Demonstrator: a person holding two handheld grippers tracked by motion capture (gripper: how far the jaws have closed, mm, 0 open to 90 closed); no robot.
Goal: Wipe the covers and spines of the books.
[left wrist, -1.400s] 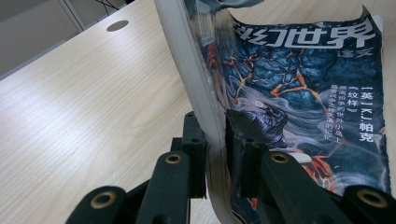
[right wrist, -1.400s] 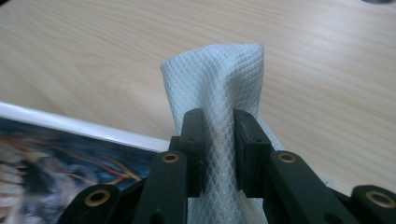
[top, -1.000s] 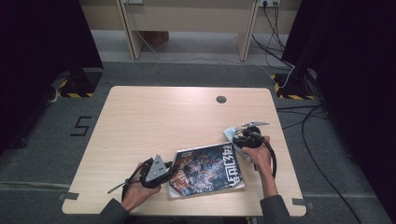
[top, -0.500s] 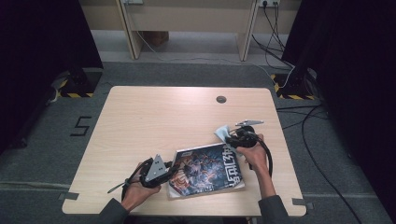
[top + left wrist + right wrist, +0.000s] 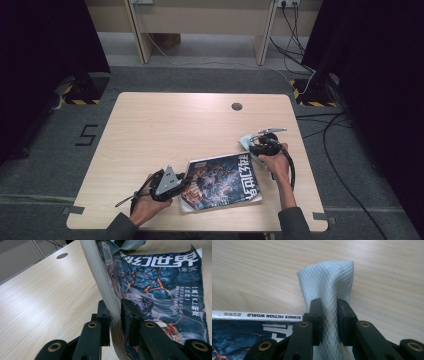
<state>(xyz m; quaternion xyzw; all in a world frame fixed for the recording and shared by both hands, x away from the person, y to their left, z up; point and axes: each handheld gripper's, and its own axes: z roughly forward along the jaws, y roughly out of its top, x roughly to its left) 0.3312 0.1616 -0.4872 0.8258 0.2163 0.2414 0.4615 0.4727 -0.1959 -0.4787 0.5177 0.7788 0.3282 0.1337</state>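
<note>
A magazine (image 5: 222, 182) with a dark lava cover lies near the table's front edge. My left gripper (image 5: 181, 181) is shut on its left edge; in the left gripper view the jaws pinch the magazine (image 5: 160, 287) and its spine (image 5: 100, 272) curls upward between them. My right gripper (image 5: 252, 146) sits at the magazine's far right corner, shut on a pale blue-white cloth (image 5: 246, 141). In the right gripper view the quilted cloth (image 5: 328, 282) bunches up between the jaws, with the magazine spine (image 5: 257, 315) at lower left.
The wooden table (image 5: 170, 130) has a round cable hole (image 5: 237, 106) at the back right. Cables (image 5: 300, 75) run over the grey floor beyond the table, and dark partitions stand on both sides.
My right gripper has shifted slightly left and nearer with the cloth, down onto the magazine's top corner. The left gripper and the magazine have stayed put.
</note>
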